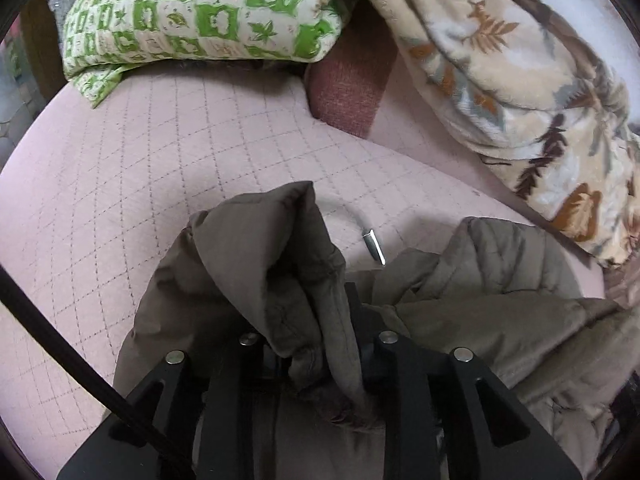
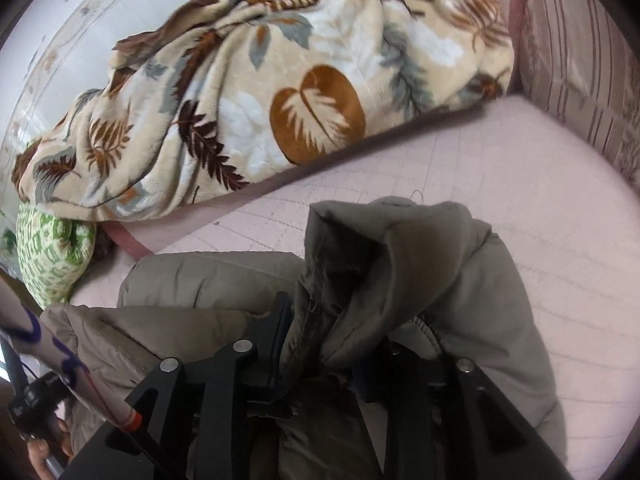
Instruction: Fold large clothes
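Taupe padded fabric fills the lower half of both wrist views: a large quilted coat (image 1: 500, 320) lies on a pink quilted bed cover (image 1: 160, 168), and each end of it is bunched up and pinched. The left hand-held gripper (image 1: 316, 344) has its jaws drawn narrow around a thick fold of the coat, which stands up in a peak ahead of the fingers. The right hand-held gripper (image 2: 340, 344) is likewise closed narrow on a gathered wad of the same coat (image 2: 392, 248), the cloth draping over and hiding most of the right-hand finger.

My reading is that the fold is mid-stroke: 2 grips are taken and the held edge is lifted clear of the bed, ready to be carried across the rest of the garment. How many folds are already made cannot be told from these views.

A small metal piece (image 1: 374, 246), perhaps a zip pull or cord end, lies on the cover just beyond the left grip. A leaf-print fleece blanket (image 2: 248, 92) is heaped along the far side, and a green-and-white patterned pillow (image 1: 200, 12) sits at the head of the bed, both apart from the coat.

Next, both grips should travel together, level, laying the held edge onto the coat body; the puffy fabric will likely spring back, so it needs pressing flat before letting go.
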Available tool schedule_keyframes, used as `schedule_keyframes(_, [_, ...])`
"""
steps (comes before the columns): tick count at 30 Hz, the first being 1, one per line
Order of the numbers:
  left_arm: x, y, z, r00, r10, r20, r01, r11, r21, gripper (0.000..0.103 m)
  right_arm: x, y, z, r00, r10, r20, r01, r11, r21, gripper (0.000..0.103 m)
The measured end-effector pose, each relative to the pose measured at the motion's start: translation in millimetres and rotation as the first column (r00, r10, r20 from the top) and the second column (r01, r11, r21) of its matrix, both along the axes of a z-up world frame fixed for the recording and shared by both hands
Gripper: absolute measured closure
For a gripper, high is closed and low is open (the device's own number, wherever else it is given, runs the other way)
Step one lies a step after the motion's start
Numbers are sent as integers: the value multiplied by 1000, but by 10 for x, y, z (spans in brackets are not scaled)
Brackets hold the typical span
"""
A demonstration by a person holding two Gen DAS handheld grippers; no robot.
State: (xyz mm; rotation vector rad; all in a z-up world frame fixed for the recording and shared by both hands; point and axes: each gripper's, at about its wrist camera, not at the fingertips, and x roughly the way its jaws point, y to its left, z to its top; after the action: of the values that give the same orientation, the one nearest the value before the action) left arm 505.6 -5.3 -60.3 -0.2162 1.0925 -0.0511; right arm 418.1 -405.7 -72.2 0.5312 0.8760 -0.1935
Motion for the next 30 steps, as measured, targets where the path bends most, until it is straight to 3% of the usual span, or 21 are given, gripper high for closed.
schedule_keyframes(2, [-52,81,146,1000,-25,14,26,998,-59,69,3,-31,-40,1000,5,-3,-4,1000,30,69])
schedule_keyframes(4, [-167,231,401,997,-54,56,63,984,-165,58,-16,-55,22,1000,19,-3,-19,998,54,62])
schedule_keyframes(6, [-281,352,638,993,-56,100,79,967,-240,36,-81,-74,174,999,34,31,-36,996,77,43])
schedule_keyframes(8, [-440,457,915,987,-39,157,81,958,-274,32,-190,-80,389,997,22,73,-27,998,62,34])
schedule_keyframes(11, [-718,533,1273,980,-56,191,109,954,-278,32,-380,-38,672,994,-23,109,24,1000,-11,11])
schedule_keyframes(14, [-1159,587,1447,974,-48,220,95,974,-204,30,-550,85,923,991,-29,132,39,996,-77,11])
schedule_keyframes(17, [-1697,673,1335,973,-5,232,40,988,-147,26,-661,333,1139,990,4,143,17,989,-145,13])
schedule_keyframes(20, [-2111,715,1078,974,18,227,13,991,-134,26,-641,658,1200,990,73,121,-51,983,-175,34])
schedule_keyframes(24, [-2398,689,655,976,-14,216,40,992,-120,26,-432,1154,1009,982,173,72,-156,968,-194,51])
schedule_keyframes(27, [-2408,720,512,971,-22,236,46,994,-97,26,-171,1445,731,981,192,23,-181,953,-241,51])
schedule_keyframes(30, [-2334,811,459,966,-17,259,31,998,-49,26,181,1582,368,988,148,-49,-156,927,-340,49])
